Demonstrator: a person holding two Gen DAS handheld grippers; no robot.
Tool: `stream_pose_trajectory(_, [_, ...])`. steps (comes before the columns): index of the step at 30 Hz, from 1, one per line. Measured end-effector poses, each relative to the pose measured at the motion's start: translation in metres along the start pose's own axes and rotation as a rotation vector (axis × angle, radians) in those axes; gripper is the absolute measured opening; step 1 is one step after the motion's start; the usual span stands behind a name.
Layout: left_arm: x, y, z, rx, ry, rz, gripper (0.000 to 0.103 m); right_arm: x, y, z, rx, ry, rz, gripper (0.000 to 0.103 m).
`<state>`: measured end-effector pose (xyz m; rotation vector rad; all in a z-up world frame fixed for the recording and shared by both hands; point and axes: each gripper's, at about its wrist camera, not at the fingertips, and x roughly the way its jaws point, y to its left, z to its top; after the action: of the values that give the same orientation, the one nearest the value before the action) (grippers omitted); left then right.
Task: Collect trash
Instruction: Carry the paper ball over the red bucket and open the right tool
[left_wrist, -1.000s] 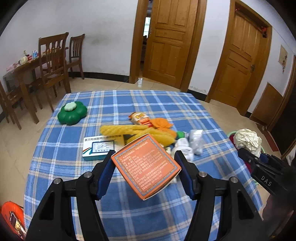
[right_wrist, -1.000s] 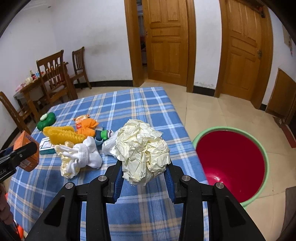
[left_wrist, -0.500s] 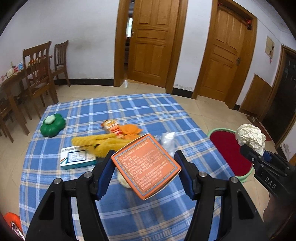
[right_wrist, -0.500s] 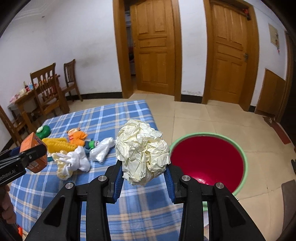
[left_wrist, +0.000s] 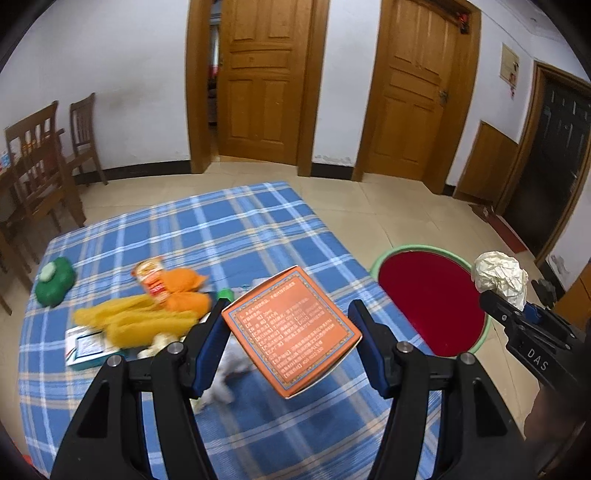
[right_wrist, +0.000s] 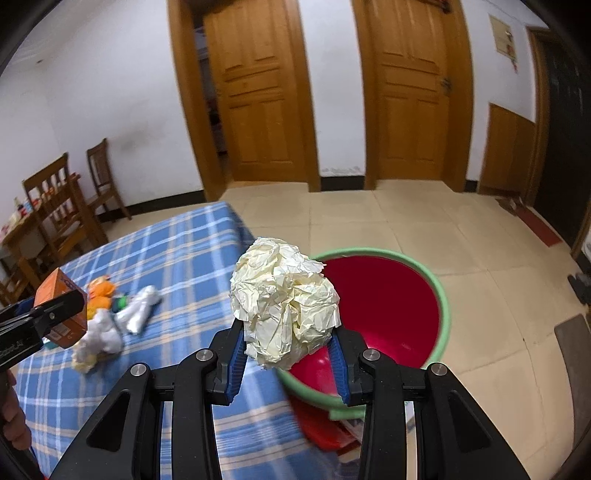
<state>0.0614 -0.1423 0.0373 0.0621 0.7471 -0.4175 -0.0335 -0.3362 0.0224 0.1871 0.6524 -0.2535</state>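
Two grippers are each carrying trash above a table covered w/ a blue-and-white plaid cloth (left_wrist: 236, 229). Left gripper (left_wrist: 290, 334) is clamping a flat orange printed cardboard box (left_wrist: 291, 328) by its side edges, tilted, over the near right part of the cloth. Right gripper (right_wrist: 286, 345) is squeezing a crumpled cream-white paper ball (right_wrist: 284, 301), which is sitting over the table's corner, just beside the near rim of a round red plastic basin w/ a pale green rim (right_wrist: 441, 291). Basin is standing on the floor, right next to the table.

Other stuff is lying on the cloth: a yellow mesh bag (left_wrist: 129, 321), an orange crumpled wrapper (left_wrist: 181, 291) touching it, a teal-and-white flat carton (left_wrist: 86, 349) partly under the mesh, a green flower-shaped squashy toy (left_wrist: 53, 280) well apart toward the left edge, and a white wad (right_wrist: 105, 332) w/ a clear plastic bag (right_wrist: 140, 312) beside it. Some of this is blurring in the left wrist view.

Room: beige tiled floor (right_wrist: 369, 218), white walls w/ a dark skirting strip, two panelled wooden doors (left_wrist: 266, 77) in wooden frames at the back, a dark doorway (left_wrist: 554, 177) at far right. Wooden chairs (left_wrist: 40, 162) are standing by a wooden side table along the left wall. Part of a hand is showing at the lower left edge of the right wrist view.
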Motion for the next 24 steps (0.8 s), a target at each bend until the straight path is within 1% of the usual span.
stream_pose_trajectory(11, [0.047,-0.048,0.013,0.077,0.07,-0.06,0.065,0.031,-0.056,-0.004,0.095,0.075,-0.065,0.04])
stream_pose_trajectory(16, [0.065,-0.067,0.017,0.108,0.091,-0.087,0.065,0.046,-0.072,-0.004,0.118,0.109,-0.071,0.04])
stream_pose_trajectory(19, [0.076,-0.078,0.018,0.126,0.103,-0.103,0.065,0.053,-0.077,-0.006,0.121,0.126,-0.07,0.043])
stream_pose_trajectory(24, [0.09,-0.094,0.019,0.153,0.123,-0.124,0.065,0.058,-0.088,-0.007,0.145,0.133,-0.054,0.045])
